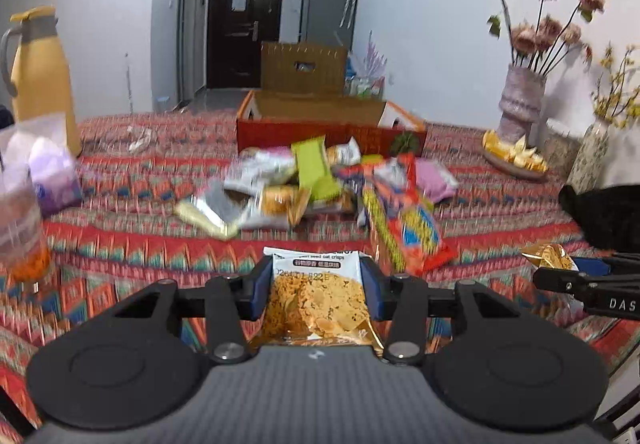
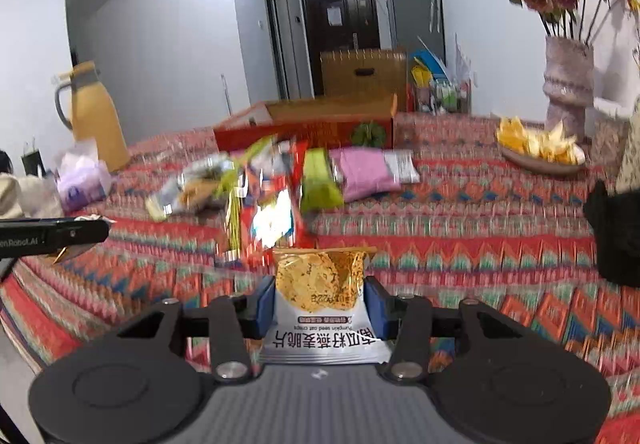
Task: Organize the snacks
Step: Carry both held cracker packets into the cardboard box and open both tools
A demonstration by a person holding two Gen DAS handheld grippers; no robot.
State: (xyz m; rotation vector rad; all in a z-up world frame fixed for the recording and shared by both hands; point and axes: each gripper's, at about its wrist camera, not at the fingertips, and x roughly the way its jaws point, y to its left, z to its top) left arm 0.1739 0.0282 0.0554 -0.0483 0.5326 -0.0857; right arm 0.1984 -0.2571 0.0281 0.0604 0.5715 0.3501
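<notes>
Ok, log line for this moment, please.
left gripper: shut on oat crisp pack | right gripper: shut on second pack | box: open | snack pile: on table

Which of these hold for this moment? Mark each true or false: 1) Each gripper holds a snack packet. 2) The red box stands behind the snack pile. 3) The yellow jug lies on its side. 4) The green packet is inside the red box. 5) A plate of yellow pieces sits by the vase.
1) True: the left gripper and the right gripper are each shut on an oat crisp packet.
2) True: the red box is behind the snack pile.
3) False: the yellow jug stands upright.
4) False: the green packet lies on the pile, outside the box.
5) True: the plate is beside the vase.
</notes>
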